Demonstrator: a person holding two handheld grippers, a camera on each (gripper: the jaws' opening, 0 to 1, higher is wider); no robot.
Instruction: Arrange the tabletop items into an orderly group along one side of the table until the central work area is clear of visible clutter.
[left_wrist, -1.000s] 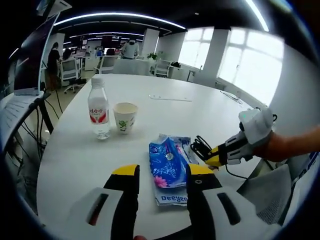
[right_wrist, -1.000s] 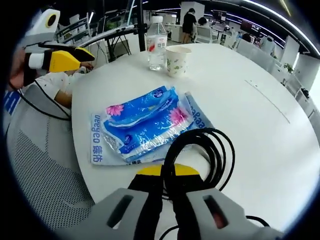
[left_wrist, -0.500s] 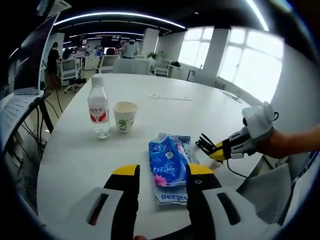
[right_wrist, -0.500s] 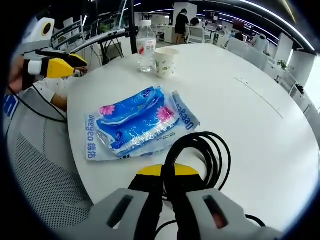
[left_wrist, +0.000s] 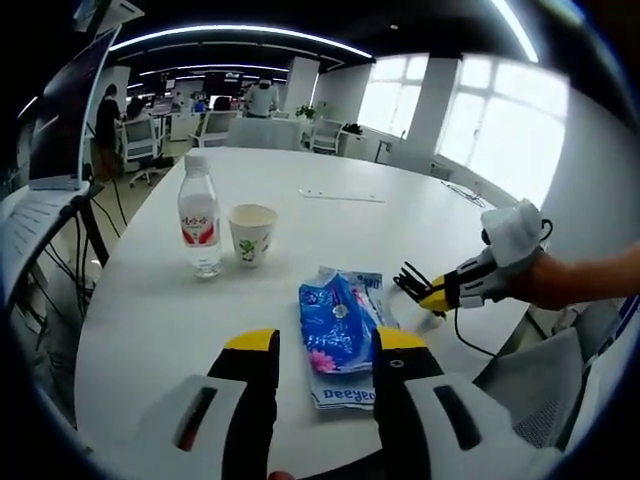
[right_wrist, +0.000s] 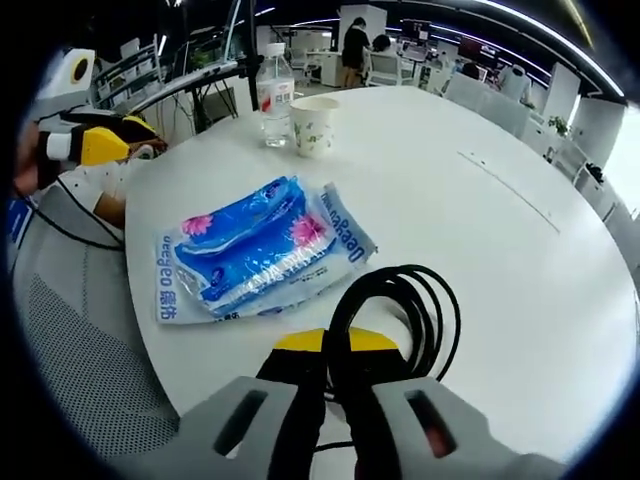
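The round white table (left_wrist: 330, 235) has plenty of bare surface: in the left gripper view everything past the cup, out to the far curved edge, is open except for a thin flat strip (left_wrist: 340, 196) lying well across the top. The near edge curves just under the left gripper (left_wrist: 322, 352), and a grey mesh chair (left_wrist: 535, 390) sits off that edge at the right. In the right gripper view the table's rim (right_wrist: 150, 330) runs close beside the tissue packs, with the chair mesh (right_wrist: 80, 380) beyond it.

The water bottle (left_wrist: 199, 214) stands upright with the paper cup (left_wrist: 251, 234) just beside it, both well away from either gripper. The blue tissue packs (left_wrist: 337, 328) lie flat near the table edge, one on top of the other, their near end reaching in between the left gripper's yellow-tipped jaws, which stand parted around it without pressing it.

The right gripper (right_wrist: 334, 352) has its jaws pinched on a coil of black cable (right_wrist: 400, 310); the loops hang out ahead of the tips over bare tabletop, just beside the tissue packs (right_wrist: 250, 255) but apart from them. From the left gripper view that gripper (left_wrist: 430, 292) hovers near the table's right edge, cable (left_wrist: 410, 282) bunched at its tip, with a hand (left_wrist: 545, 282) behind it.
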